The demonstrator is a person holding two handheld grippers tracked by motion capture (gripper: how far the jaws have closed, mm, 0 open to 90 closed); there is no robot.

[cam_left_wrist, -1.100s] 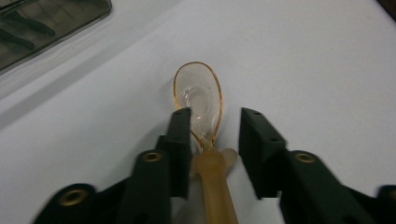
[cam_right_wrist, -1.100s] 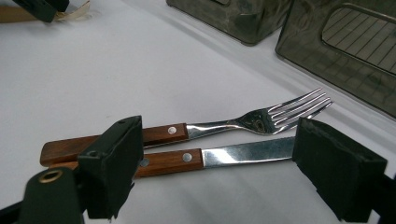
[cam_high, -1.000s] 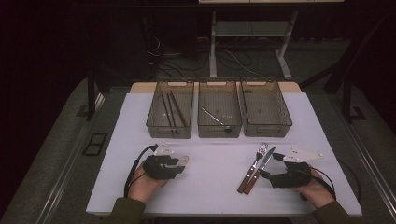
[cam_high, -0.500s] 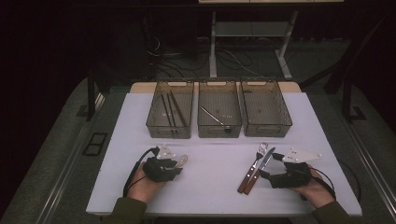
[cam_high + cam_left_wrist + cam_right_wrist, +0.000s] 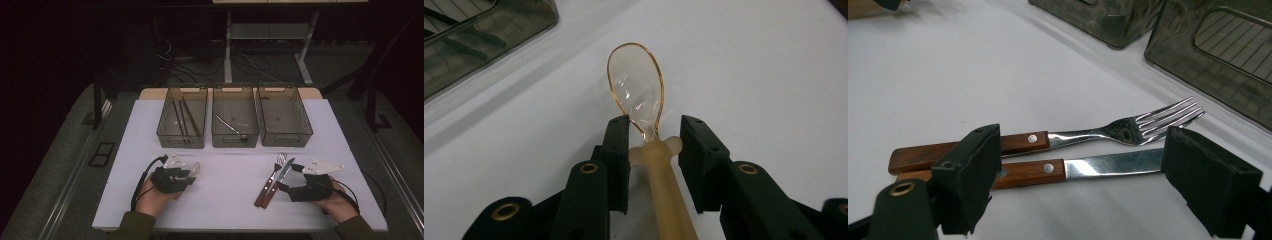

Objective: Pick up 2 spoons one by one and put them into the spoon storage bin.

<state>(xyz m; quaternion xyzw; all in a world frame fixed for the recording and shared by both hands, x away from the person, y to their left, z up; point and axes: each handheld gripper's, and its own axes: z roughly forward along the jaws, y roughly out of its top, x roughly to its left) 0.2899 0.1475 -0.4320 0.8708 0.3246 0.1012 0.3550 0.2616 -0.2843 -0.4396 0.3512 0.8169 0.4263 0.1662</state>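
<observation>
Since the frame a second ago our left claw (image 5: 654, 145) has been closing, and now its two black jaws press on the neck of the clear spoon (image 5: 636, 87), just where the amber handle flares out below the bowl. Both hands sit where they sat then. The spoon lies flat on the white counter (image 5: 230, 170), its gold-rimmed bowl pointing away from the claw and its handle running back between the jaws. In the high view we see that left claw (image 5: 192, 170) near the counter's front edge on the left, with the spoon's bowl showing just past it.

Our right claw (image 5: 1083, 170) stands wide, gripping nothing. Its jaws straddle the knife (image 5: 1088, 167), which lies on the counter between them, and the fork (image 5: 1088, 135) lies just beyond, side by side with the knife, both with wooden handles. In the high view the fork (image 5: 274, 172) and knife (image 5: 279, 176) lie slanted just to the left of the right claw (image 5: 295, 180), their wooden handles toward us.

Three smoky bins stand in a row at the far side: the left bin (image 5: 182, 137) holds long dark sticks, the middle bin (image 5: 235, 137) one metal piece, and the right bin (image 5: 287, 135) looks bare.
</observation>
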